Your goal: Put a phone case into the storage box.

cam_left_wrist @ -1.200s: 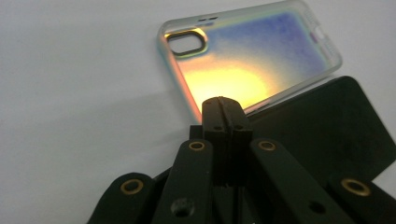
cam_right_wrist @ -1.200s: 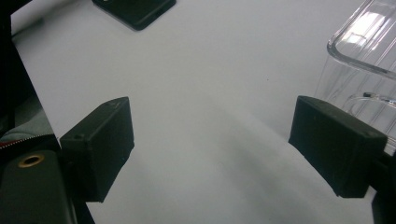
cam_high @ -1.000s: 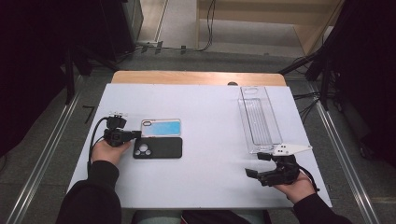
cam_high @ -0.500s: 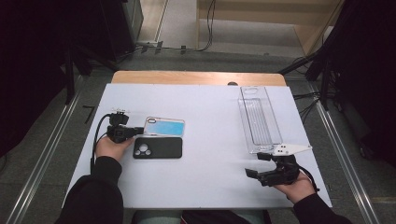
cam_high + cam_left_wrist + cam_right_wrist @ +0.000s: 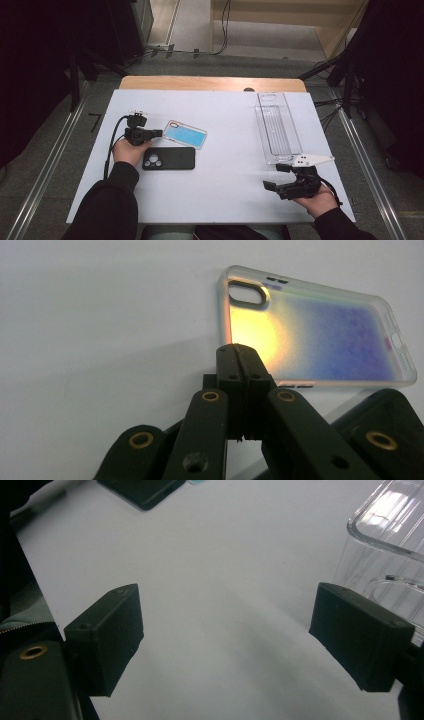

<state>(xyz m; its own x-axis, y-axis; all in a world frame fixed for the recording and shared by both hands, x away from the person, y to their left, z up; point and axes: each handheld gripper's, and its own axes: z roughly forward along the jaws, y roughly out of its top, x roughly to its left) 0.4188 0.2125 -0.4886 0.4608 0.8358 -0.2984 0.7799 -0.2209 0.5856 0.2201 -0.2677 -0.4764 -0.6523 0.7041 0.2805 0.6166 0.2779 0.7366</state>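
High view: the left gripper (image 5: 159, 133) is seen clenched on nothing, its tip just short of the near corner of the phone case (image 5: 185, 134). The case lies flat on the white table (image 5: 225, 195), camera cutout toward the tip. A black phone (image 5: 169, 158) lies just beside the gripper on the person's side, close to the case but probably not touching it. The right gripper (image 5: 278, 176) is parked well apart, released, with a clear tray (image 5: 276, 126) just beyond it.

Left gripper view: the jaws of the left gripper (image 5: 239, 356) are pressed together with nothing between them, aimed at the case (image 5: 320, 335) edge near its cutout. For a pick, the jaws would need to be opened before more travel. A nudge could be done as is, but low and square to the edge, so the case is not spun or ridden over. The thin rim is likely slippery and flexible, so a grip across one side wall looks better than one across the flat.

Right gripper view: the right gripper (image 5: 225, 640) is held apart over bare table, tray wall (image 5: 385, 535) just beside one jaw, phone (image 5: 142, 490) far ahead. It is best kept there, clear of the left side's path.
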